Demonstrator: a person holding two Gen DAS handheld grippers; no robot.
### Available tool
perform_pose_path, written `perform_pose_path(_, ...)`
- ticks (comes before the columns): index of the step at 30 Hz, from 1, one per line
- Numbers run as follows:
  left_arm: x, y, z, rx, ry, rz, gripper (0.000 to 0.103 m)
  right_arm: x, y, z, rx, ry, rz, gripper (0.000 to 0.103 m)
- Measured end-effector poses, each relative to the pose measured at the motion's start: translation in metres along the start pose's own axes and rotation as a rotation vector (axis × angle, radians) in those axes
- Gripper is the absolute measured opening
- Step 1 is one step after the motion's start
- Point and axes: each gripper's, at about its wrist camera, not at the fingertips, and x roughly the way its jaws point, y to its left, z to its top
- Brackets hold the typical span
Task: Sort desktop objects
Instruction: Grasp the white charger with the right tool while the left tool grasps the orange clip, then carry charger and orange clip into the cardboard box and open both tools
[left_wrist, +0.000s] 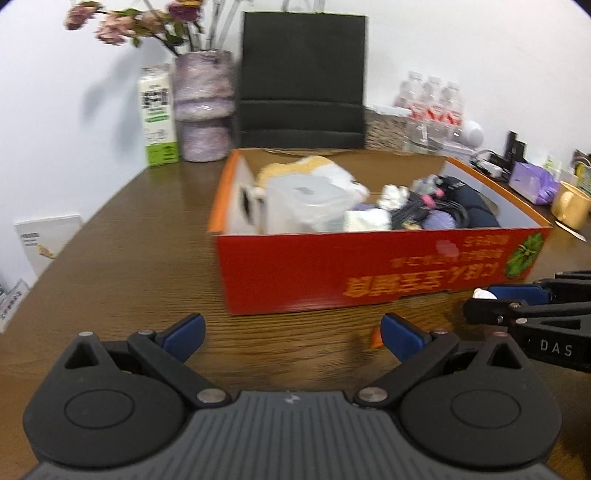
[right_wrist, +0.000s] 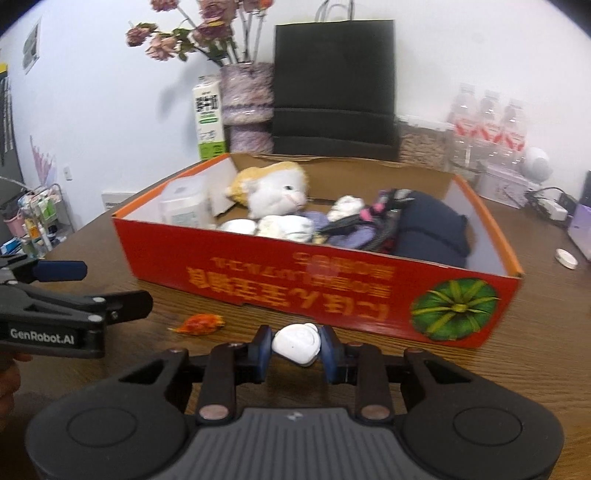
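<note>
Two grippers work over one brown table (right_wrist: 517, 354). Right gripper (right_wrist: 295, 349): its blue fingers (right_wrist: 263, 350) are narrowed onto one small white rounded object (right_wrist: 296, 343) (perhaps a case; blur hides detail), held just before the near wall of one red cardboard box (right_wrist: 332, 291). Left gripper (left_wrist: 291, 338): fingers spread wide, nothing between them. One orange scrap (right_wrist: 199, 324) lies on the table beside the box. One white plush toy (right_wrist: 275, 192) sits inside. One white cap (right_wrist: 566, 257) lies toward the table's right edge.
</note>
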Motion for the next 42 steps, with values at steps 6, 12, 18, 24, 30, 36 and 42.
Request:
perform_pose_path(6, 0.018, -0.025, 0.003, 0.044, 0.033, -0.015, 0.103, -0.009, -0.026, -0.006, 0.020, 0.001, -0.037, 0.027)
perform_pose_path(12, 0.026, -0.037, 0.003, 0.063, 0.048, -0.033, 0.093, -0.014, -0.039, -0.012, 0.032, -0.005, -0.045, 0.027)
perform_pose_path(18, 0.026, -0.043, 0.001, 0.074, 0.057, -0.065, 0.041, -0.016, -0.039, -0.013, 0.030, -0.011, -0.031, 0.027)
perform_pose_path(24, 0.024, -0.048, 0.001, 0.089, 0.053, -0.082, 0.015, -0.019, -0.035, -0.014, 0.019, -0.016, -0.023, 0.027)
perform_pose_path(30, 0.021, -0.047, 0.000, 0.071, 0.052, -0.078, 0.014, -0.024, -0.031, -0.015, 0.012, -0.023, -0.017, 0.027)
perform_pose_path(36, 0.010, -0.044, 0.002, 0.068, 0.024, -0.073, 0.014, -0.030, -0.029, -0.014, 0.008, -0.038, -0.016, 0.027)
perform_pose_path(42, -0.014, -0.041, 0.013, 0.058, -0.056, -0.081, 0.014, -0.043, -0.024, -0.008, -0.004, -0.077, -0.014, 0.027)
